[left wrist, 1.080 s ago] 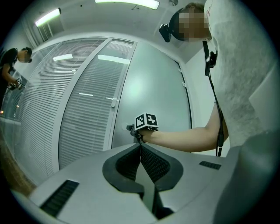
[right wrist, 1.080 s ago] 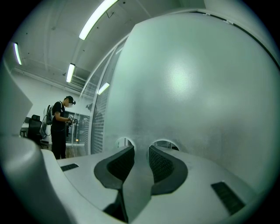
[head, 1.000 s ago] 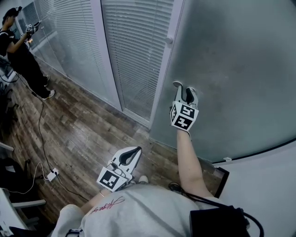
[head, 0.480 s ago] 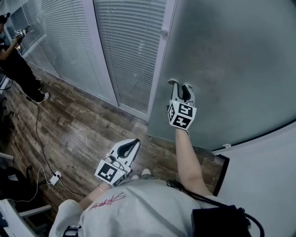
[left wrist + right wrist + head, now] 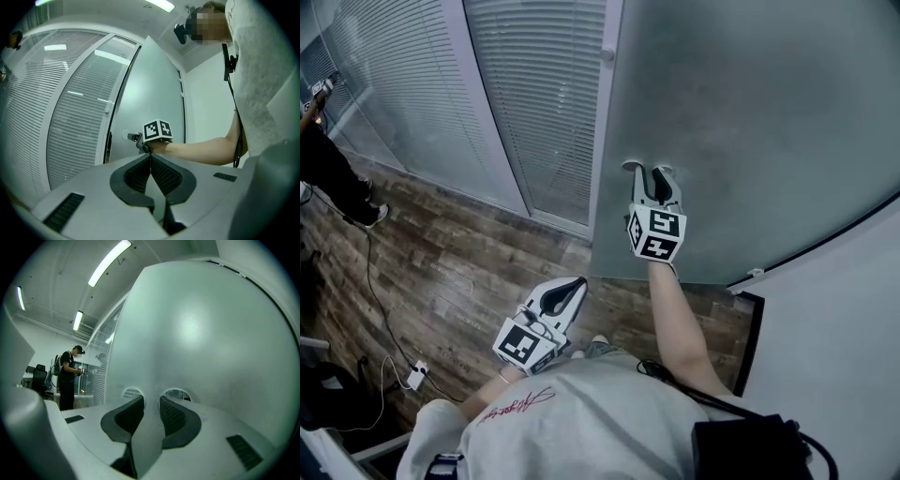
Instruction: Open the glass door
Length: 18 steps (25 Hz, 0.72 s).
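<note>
**Pushing the door with open fingers**

Head view: my right gripper [image 5: 649, 171] is stretched out at arm's length. Its fingers [image 5: 634, 169] are apart and hold nothing, and their tips rest on the frosted glass door [image 5: 750, 112], which fills the far right of the scene. I judge they are there to push. I see no handle under them, so two spread tips give me a steadier bearing on a flat pane than one point would. They sit close to the door's left edge, beside the white frame [image 5: 606, 103], where I expect a push to swing it most easily. My left gripper [image 5: 573, 286] hangs near my body over the wooden floor [image 5: 441, 262], well apart from the door, fingers together and empty. It has no part in this step, so I hold it clear. Slatted blinds [image 5: 539, 84] stand to the left. A cable [image 5: 371, 272] trails across the floor towards another person [image 5: 323, 164] at the far left.

Left gripper view: the closed fingers point level across at my right forearm [image 5: 201, 150]. The marker cube [image 5: 157, 130] sits just short of the pane, and a dark gap runs down the door's left edge.

Right gripper view: the glass fills the view. Only pale pane shows in the narrow gap between the fingers, and their tips are mirrored in it as two rounds. Ceiling lights [image 5: 108, 261] run far left, above the bystander.
</note>
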Available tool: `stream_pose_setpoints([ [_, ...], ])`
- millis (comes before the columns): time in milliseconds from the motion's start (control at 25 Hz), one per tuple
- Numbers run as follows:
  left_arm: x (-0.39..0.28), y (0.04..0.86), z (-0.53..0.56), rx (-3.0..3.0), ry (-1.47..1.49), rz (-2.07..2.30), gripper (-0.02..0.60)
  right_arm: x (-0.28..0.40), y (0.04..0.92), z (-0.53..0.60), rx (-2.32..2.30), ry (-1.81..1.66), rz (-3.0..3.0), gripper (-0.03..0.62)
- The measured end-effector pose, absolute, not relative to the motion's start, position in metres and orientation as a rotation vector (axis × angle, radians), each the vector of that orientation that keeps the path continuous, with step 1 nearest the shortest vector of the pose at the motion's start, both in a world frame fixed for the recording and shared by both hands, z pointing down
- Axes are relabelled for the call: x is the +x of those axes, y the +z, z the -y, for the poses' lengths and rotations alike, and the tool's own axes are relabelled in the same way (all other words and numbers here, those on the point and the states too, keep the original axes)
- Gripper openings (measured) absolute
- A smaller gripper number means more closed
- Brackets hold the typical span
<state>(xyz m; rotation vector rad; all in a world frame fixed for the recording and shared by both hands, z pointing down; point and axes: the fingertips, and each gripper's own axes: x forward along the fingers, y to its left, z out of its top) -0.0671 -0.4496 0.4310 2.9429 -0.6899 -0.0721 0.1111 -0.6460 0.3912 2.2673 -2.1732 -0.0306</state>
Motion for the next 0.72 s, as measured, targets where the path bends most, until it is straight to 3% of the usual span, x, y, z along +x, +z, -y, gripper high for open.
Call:
stream_pose_setpoints([
  [720,-0.082,0.431,0.402,2.987,-0.114,0.564,0.017,0.089,0.394,0.566,2.270,-0.066,2.190,0.114],
])
